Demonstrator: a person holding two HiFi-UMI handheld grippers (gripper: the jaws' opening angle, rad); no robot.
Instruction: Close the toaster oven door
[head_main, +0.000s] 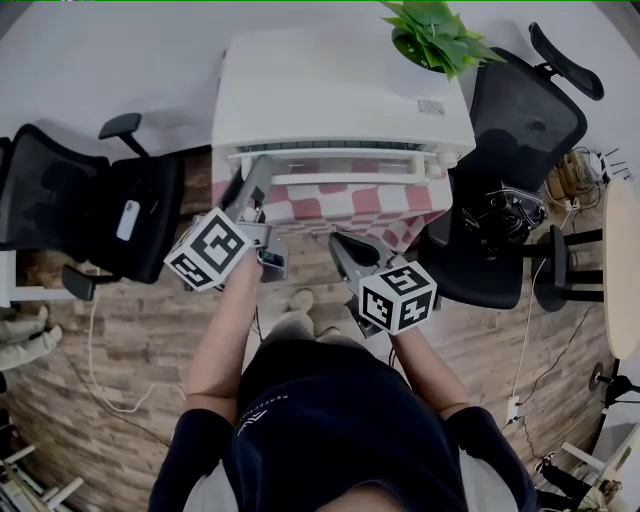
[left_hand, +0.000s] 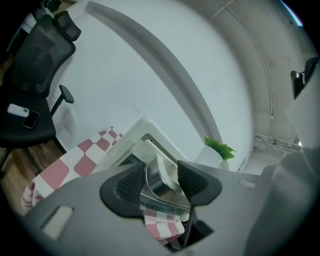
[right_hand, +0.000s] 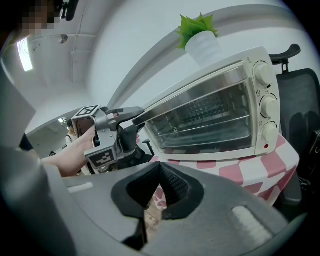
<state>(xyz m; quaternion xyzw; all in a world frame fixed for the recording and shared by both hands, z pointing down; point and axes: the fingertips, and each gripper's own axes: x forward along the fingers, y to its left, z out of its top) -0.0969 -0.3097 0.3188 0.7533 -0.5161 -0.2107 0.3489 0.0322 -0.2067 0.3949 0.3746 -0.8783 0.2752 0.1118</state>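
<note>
A white toaster oven (head_main: 340, 90) stands on a red-and-white checked cloth (head_main: 345, 208). In the right gripper view its glass door (right_hand: 200, 115) stands nearly upright against the oven front, with three knobs (right_hand: 270, 105) to its right. My left gripper (head_main: 255, 178) reaches to the door's upper left corner. In the left gripper view its pads (left_hand: 131, 184) stand apart around the door's edge and handle (left_hand: 161, 172), and I see no squeeze. My right gripper (head_main: 342, 246) hangs lower, in front of the table, its pads (right_hand: 172, 182) together with nothing between them.
A potted green plant (head_main: 435, 35) sits on the oven's back right corner. Black office chairs stand at the left (head_main: 90, 210) and at the right (head_main: 510, 170) of the small table. The floor (head_main: 130, 340) is wood, with cables lying on it.
</note>
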